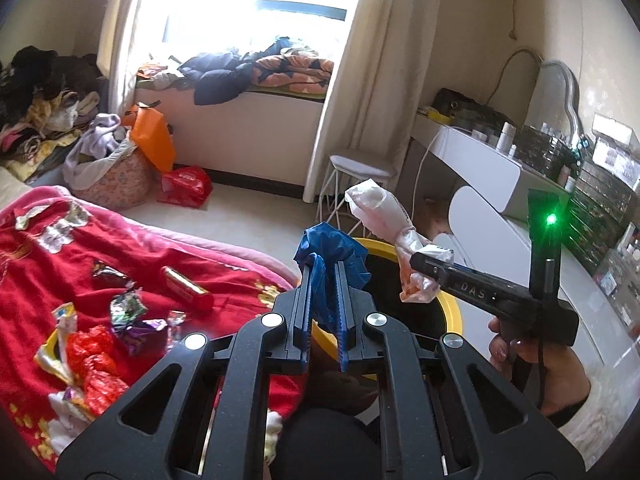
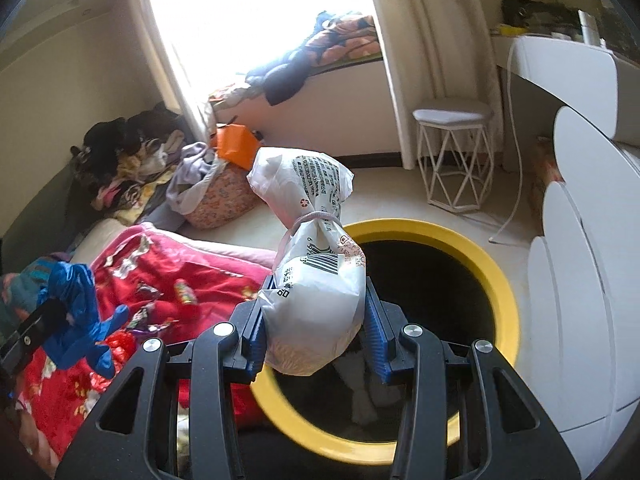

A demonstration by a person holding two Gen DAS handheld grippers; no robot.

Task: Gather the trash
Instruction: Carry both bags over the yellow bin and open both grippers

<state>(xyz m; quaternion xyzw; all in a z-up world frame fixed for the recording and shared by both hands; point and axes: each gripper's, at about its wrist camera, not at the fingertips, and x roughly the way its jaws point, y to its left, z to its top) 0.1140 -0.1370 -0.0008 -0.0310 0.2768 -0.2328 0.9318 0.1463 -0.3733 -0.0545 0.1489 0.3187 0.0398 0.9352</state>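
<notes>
grippers: 2, both black w/ blue ribbed pads
left gripper (image 1: 325, 300): fingers pressed together on 1 blue glove (image 1: 332, 256), pinched tight, held at near-left edge of bin
right gripper (image 2: 316, 320): fingers part spread, clamping 1 white plastic bag (image 2: 316, 280) on both sides, above near rim of bin
blue glove look: crumpled thin plastic, bright blue, bunched above fingertips; finger shapes dangle in right wrist view
white bag look: soft translucent white pack, tied at neck w/ pale band, black print, barcode, small red recycle mark; top puffs out past the tie
bin (image 2: 496, 276): 1, round, yellow rim, black inside, on floor right of bed; some pale stuff at bottom, can't tell what
bed blanket (image 1: 132, 240): 1, red w/ pink edge, left of bin
trash left on blanket: approx 6-8 pcs, exact count unclear; 1 gold/red tube (image 1: 188, 288), shiny foil wrappers (image 1: 128, 312), red crinkled wrappers (image 1: 96, 360)
stool (image 2: 452, 152): 1, white wire legs, far side near curtain
hand (image 1: 532, 360): 1 visible, grips right gripper handle
</notes>
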